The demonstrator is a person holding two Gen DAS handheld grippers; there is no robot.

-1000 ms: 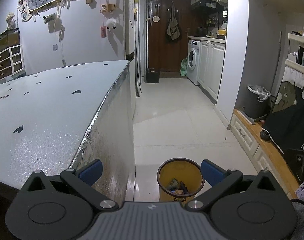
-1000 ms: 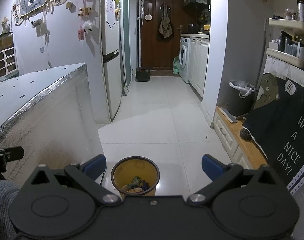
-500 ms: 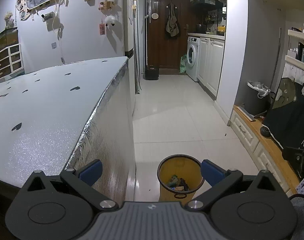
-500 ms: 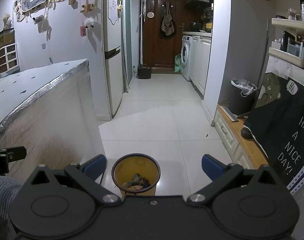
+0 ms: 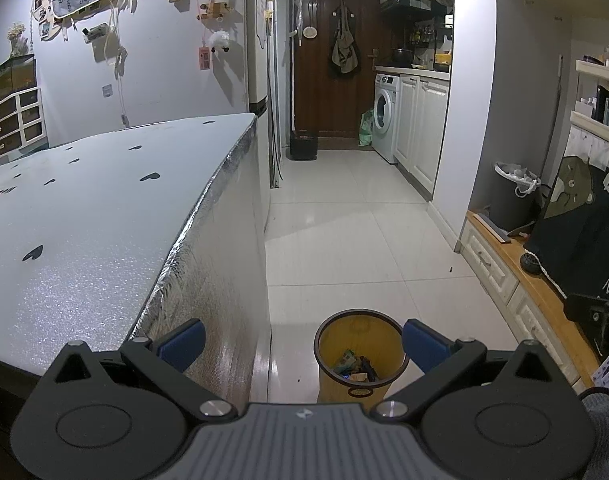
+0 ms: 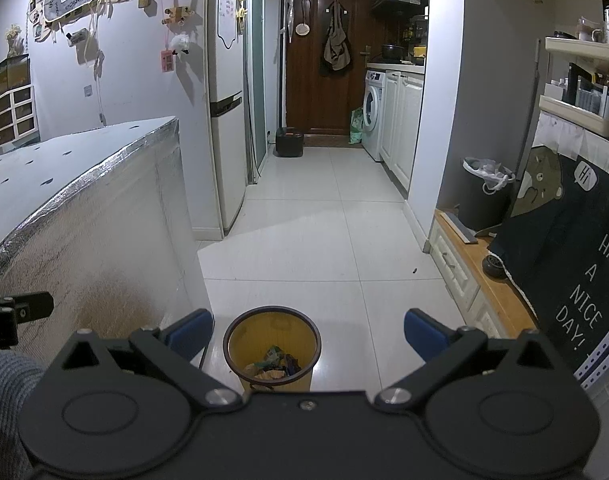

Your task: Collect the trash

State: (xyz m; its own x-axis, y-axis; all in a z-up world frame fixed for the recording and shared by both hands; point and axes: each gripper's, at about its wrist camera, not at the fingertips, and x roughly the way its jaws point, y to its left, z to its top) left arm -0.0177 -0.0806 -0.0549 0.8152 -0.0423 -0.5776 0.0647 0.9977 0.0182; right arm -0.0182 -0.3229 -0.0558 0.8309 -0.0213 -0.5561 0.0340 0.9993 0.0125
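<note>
My left hand-held gripper [image 5: 302, 338] has its blue-padded fingers spread wide and holds nothing; the round yellow plastic waste bin with a dark rim [image 5: 360, 354] stands on the white tiled floor [image 5: 344, 240] below, just inside the right finger, beside the silver foil-covered tabletop [image 5: 84, 216]. My right hand-held gripper [image 6: 308, 334] is equally wide apart and bare, the bin [image 6: 272, 346] below between its fingers, nearer the left one, with mixed scraps of trash [image 6: 274, 364] at its bottom.

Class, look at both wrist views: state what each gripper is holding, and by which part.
Nothing is held. The left gripper and right gripper are both open and empty above the yellow trash bin.
</note>
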